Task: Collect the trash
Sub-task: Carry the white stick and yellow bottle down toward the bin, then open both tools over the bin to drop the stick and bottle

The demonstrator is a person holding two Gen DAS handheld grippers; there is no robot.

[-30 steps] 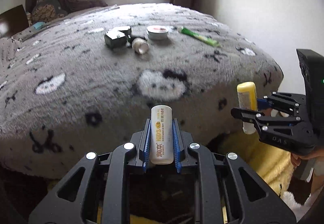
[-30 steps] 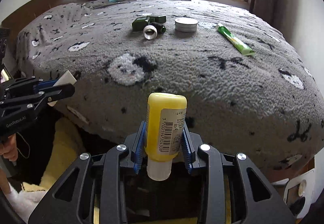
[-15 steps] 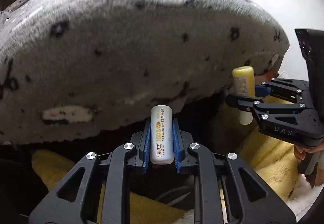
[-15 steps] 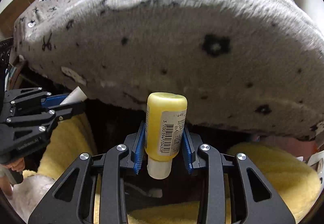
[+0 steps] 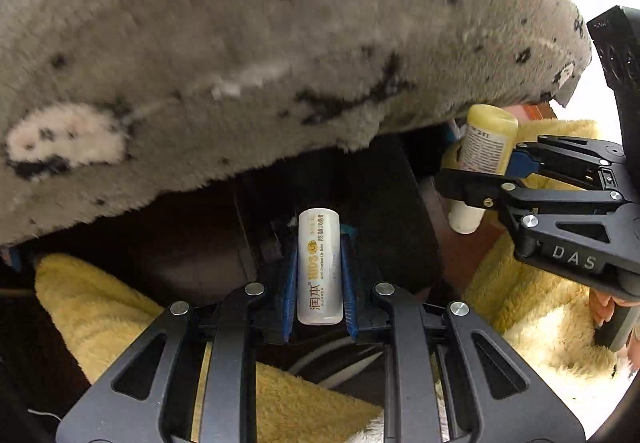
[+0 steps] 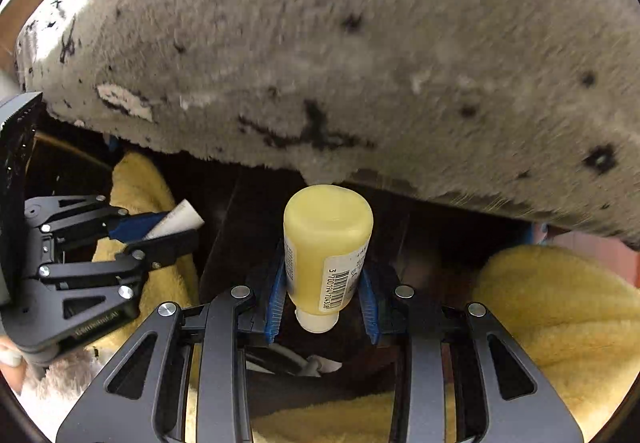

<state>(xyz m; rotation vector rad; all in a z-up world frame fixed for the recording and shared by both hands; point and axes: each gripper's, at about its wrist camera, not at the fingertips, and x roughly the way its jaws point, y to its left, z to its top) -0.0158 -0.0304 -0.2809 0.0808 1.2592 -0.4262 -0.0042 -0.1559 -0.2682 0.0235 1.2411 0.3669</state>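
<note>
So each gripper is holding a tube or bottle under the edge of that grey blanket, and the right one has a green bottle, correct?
Not quite: the bottle in the right gripper is yellow, not green, as the right wrist view shows. The rest holds: the left gripper grips a white tube, both below the grey blanket.

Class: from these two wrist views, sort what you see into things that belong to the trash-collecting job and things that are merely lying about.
Belongs to the job:
- white tube, clamped in the left gripper
- yellow bottle, cap towards the camera, clamped in the right gripper

Just lying about:
- grey blanket hanging over the bed edge
- yellow fleece below it
</note>
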